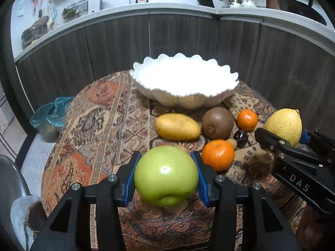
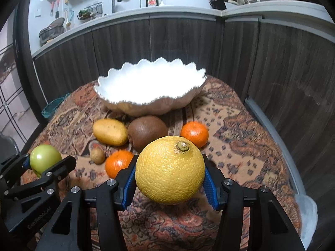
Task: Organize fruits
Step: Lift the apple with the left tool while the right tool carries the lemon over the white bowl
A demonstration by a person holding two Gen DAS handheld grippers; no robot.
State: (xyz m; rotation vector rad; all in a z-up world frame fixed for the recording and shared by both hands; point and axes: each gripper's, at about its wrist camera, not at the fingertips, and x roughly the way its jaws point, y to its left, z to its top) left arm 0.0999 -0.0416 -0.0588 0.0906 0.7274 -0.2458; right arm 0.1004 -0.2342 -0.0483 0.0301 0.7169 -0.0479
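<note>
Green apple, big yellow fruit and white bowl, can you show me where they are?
Green apple (image 1: 166, 175): left wrist view, front skin, between the pads.
Big yellow fruit (image 2: 170, 170): right wrist view, middle of the bumpy peel.
White bowl (image 1: 180, 101): left wrist view, outer wall.
</note>
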